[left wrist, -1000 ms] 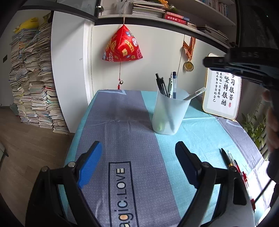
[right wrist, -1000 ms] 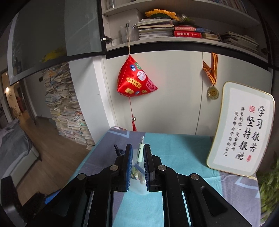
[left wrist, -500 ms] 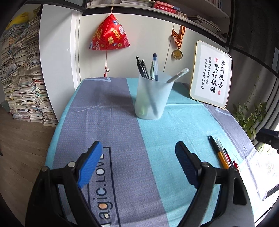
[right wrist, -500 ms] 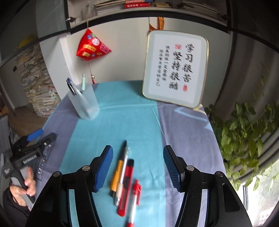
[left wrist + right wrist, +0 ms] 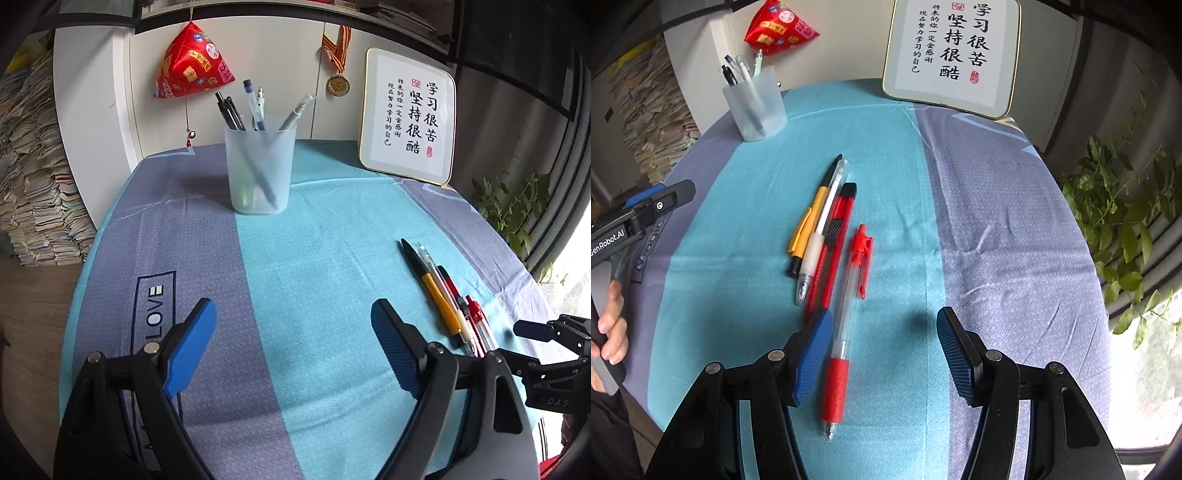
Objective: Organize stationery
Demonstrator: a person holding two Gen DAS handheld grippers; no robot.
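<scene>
Blue cloth (image 5: 886, 155) holds 4 pens (image 5: 827, 229) lying close together, far from the cup (image 5: 755, 107). Both the right gripper (image 5: 882, 354) and left gripper (image 5: 293, 350) are wide open, empty. Grabbing 2 pens together could drop 1.

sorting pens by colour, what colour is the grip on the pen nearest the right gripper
Red grip, clearest in the right wrist view.

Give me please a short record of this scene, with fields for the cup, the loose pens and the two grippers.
cup: translucent pen cup, upright on the cloth, several pens inside
loose pens: four on the teal stripe: yellow pen, clear pen, red pen, red-grip pen
left hand-held gripper: open, empty
right hand-held gripper: open, over the red-grip pen
</scene>
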